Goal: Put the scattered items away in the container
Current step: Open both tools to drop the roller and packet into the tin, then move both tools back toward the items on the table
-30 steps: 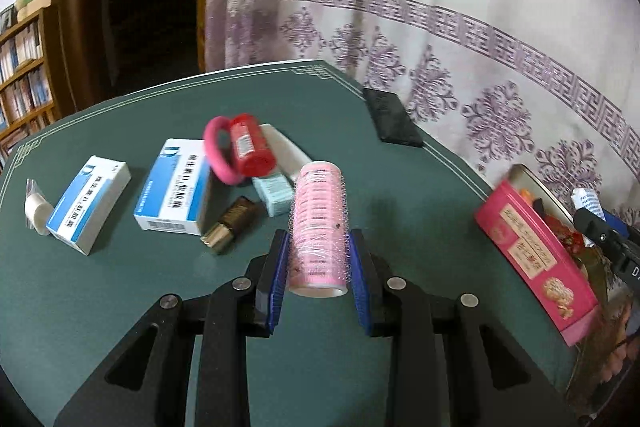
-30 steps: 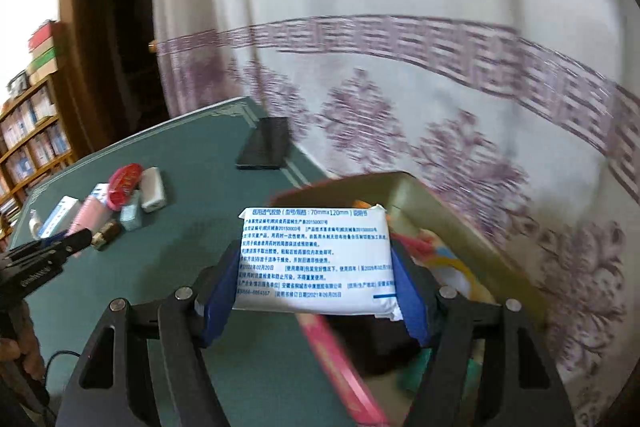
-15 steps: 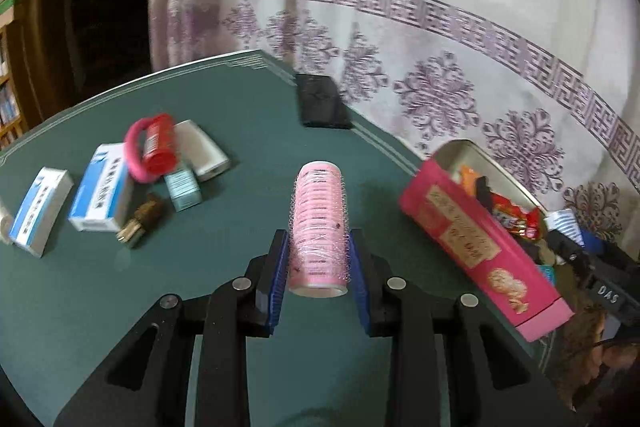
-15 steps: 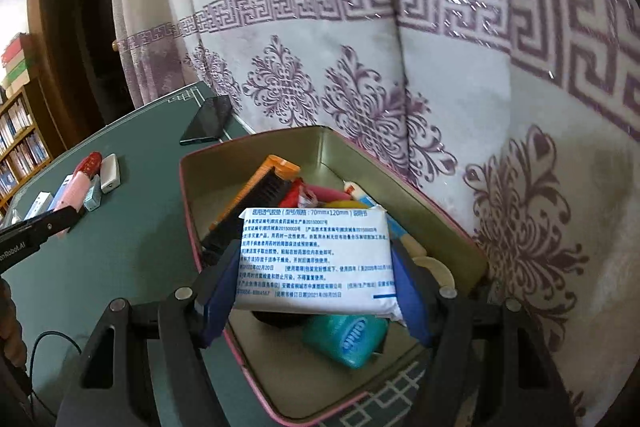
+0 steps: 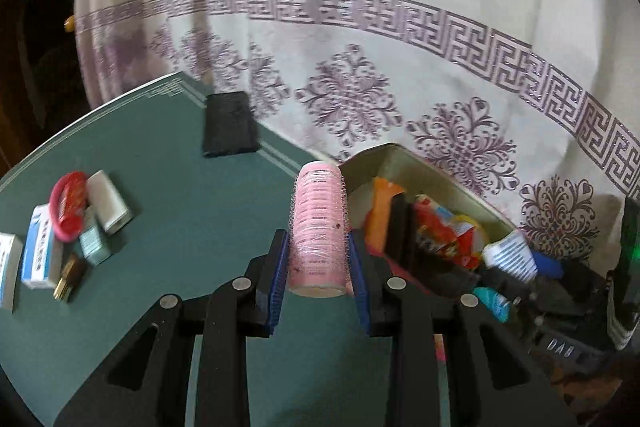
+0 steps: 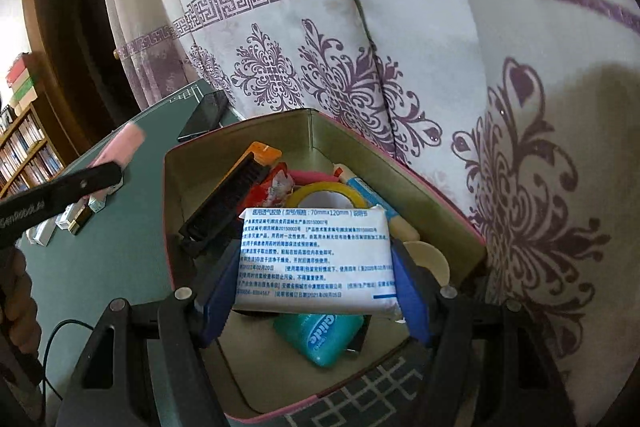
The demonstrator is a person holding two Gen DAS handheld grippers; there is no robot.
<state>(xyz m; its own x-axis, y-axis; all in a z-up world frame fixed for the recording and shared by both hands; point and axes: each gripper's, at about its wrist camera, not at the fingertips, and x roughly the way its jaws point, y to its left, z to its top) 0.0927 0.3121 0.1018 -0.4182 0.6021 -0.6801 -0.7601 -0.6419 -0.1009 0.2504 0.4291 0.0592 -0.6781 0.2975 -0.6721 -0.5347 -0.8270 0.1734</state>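
Observation:
My left gripper (image 5: 318, 259) is shut on a pink hair roller (image 5: 318, 223), held above the green table just left of the open tin (image 5: 404, 163). In the right wrist view my right gripper (image 6: 316, 259) is shut on a white printed packet (image 6: 316, 251) and hangs over the inside of the tin (image 6: 248, 139). The tin holds a black comb (image 6: 224, 203), a tape roll (image 6: 324, 193), a teal floss case (image 6: 320, 335) and a red wrapper. Left on the table lie blue-white boxes (image 5: 40, 255), a red tube in a pink hair tie (image 5: 70, 205), a white case (image 5: 108, 203) and a lipstick (image 5: 68, 279).
A black phone (image 5: 228, 125) lies near the table's far edge. A white and purple patterned curtain (image 6: 360, 47) hangs close behind the tin. A bookshelf (image 6: 24, 147) stands at far left. A hand and a cable (image 6: 60, 331) are at the right wrist view's left edge.
My left gripper has carried the roller to the right, up to the tin's side. My right gripper has brought the packet from beside the tin to above its inside and sunk a little.

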